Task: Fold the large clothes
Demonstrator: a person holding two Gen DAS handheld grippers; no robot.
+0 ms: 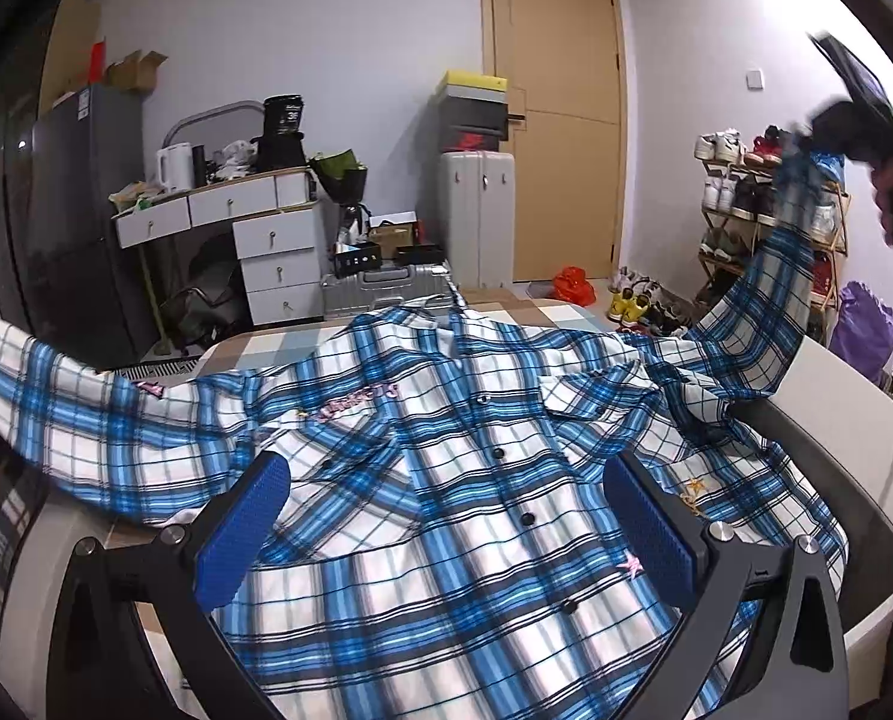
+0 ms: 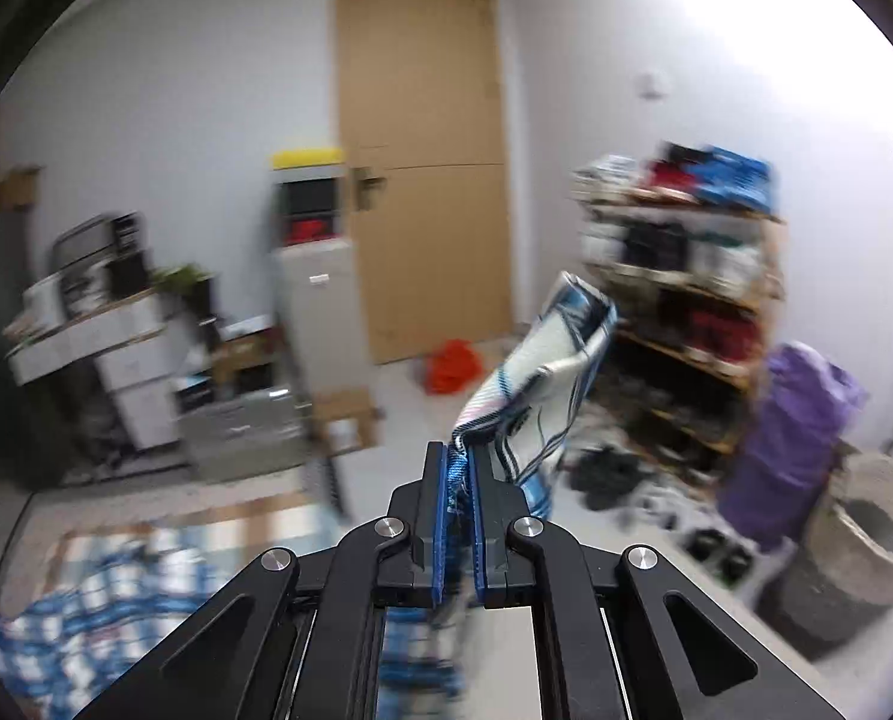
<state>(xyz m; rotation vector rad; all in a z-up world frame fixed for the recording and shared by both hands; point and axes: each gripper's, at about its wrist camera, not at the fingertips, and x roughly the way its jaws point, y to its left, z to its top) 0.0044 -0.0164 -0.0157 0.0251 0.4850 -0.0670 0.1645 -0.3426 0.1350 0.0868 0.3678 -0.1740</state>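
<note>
Left wrist view: shirt [image 1: 446,480] lies spread, buttoned front up, on the bed [image 1: 836,420]; left claw [image 1: 446,531] hovers wide over it, empty. Right claw [image 2: 459,474], raised far right, pinches the sleeve [image 2: 542,372]. No fold looks finished; sleeves, sides and body remain.

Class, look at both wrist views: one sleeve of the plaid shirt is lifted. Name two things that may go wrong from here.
1. The right gripper pinches only the sleeve edge; fabric may slip out.
2. The left gripper hovers open, so nothing pins the plaid shirt; pulling might drag it across the bed.
</note>
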